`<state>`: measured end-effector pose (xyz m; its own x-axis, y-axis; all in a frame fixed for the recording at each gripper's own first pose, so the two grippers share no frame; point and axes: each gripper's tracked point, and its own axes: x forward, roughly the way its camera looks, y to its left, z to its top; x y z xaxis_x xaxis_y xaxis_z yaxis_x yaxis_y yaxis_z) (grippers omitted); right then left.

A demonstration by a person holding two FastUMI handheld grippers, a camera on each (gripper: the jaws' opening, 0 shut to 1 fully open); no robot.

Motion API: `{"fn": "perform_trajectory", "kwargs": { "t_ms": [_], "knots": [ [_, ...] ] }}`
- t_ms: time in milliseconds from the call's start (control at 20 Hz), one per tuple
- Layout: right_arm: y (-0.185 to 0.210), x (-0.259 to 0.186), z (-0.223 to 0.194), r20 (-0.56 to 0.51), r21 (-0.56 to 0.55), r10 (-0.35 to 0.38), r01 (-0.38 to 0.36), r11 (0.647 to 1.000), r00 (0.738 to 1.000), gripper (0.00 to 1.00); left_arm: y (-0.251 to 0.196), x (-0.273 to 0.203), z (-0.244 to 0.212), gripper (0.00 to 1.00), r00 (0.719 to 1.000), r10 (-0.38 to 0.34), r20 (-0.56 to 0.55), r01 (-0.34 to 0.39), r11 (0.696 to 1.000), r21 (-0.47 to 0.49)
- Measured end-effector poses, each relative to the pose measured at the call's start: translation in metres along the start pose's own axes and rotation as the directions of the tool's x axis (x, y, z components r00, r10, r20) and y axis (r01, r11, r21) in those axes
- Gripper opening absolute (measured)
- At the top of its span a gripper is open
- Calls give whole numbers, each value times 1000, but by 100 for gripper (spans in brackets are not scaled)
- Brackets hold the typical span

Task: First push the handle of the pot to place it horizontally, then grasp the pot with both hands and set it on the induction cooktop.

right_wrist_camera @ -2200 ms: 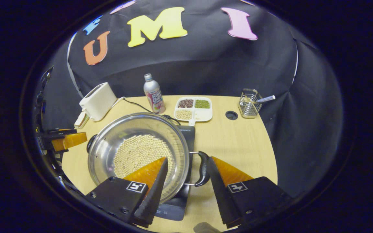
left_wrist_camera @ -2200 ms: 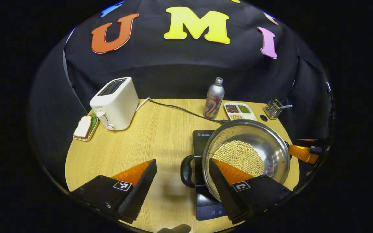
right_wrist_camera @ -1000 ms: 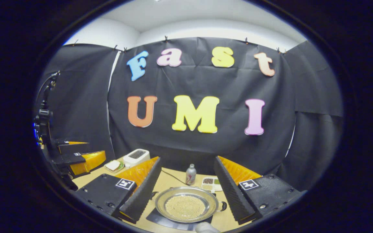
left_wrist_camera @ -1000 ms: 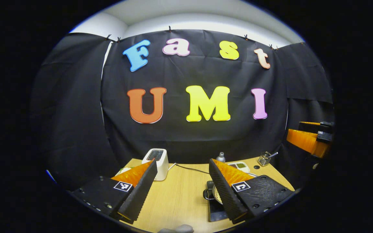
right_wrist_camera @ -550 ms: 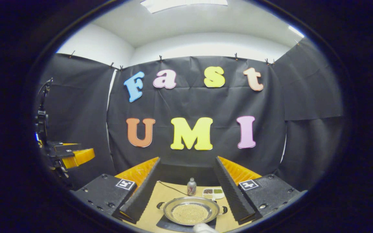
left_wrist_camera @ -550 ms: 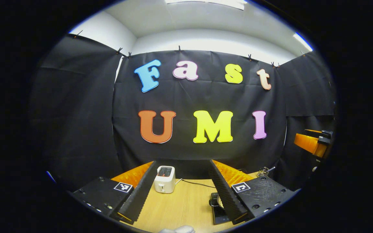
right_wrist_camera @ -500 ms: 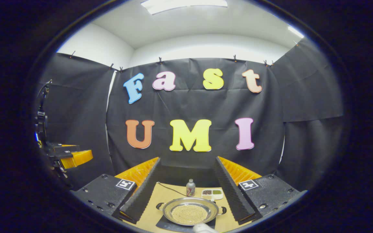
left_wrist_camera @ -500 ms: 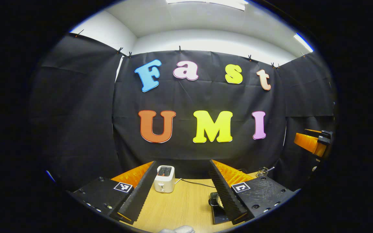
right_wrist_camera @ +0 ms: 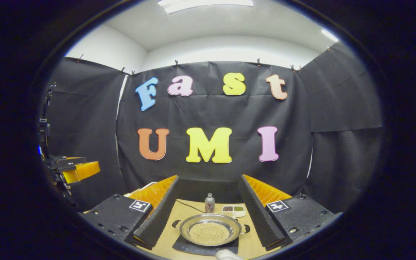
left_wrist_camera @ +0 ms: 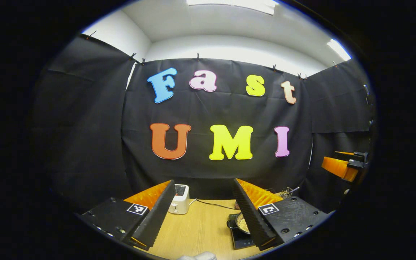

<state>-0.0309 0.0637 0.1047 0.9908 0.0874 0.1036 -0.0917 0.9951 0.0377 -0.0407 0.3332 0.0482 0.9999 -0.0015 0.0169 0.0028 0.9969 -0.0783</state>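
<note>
A steel pot (right_wrist_camera: 209, 229) holding pale beans sits on the dark induction cooktop (right_wrist_camera: 204, 248), its two black handles pointing left and right. It lies low between the fingers of my right gripper (right_wrist_camera: 208, 177), which is open, held well above and back from it, with nothing in it. In the left gripper view, part of the pot (left_wrist_camera: 242, 223) and cooktop (left_wrist_camera: 242, 241) peek out beside one finger. My left gripper (left_wrist_camera: 203, 180) is open too, high over the table. Each gripper appears at the edge of the other's view: the right gripper (left_wrist_camera: 341, 166) and the left gripper (right_wrist_camera: 78, 169).
A white toaster (left_wrist_camera: 179, 198) with a black cord stands at the back left of the wooden table (left_wrist_camera: 200, 231). A metal bottle (right_wrist_camera: 209, 203) and a white tray of beans (right_wrist_camera: 233, 210) stand behind the pot. A wire utensil holder (left_wrist_camera: 286, 192) is at the back right.
Both grippers let go of the pot's handles, rose and drew back, leaving the pot on the cooktop. Over the last half second both views shifted only slightly.
</note>
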Motion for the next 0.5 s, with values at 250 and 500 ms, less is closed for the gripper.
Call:
{"fn": "perform_trajectory", "kwargs": {
  "t_ms": [250,500],
  "knots": [
    [-6,-2,0,-8,-16,-21,21,1000,1000,100,-5,1,2,95,1000,-26,4,26,999,-21],
    [-5,-3,2,-2,-8,-26,26,1000,1000,100,-7,2,5,95,999,-34,6,34,999,-18]
  ]
}}
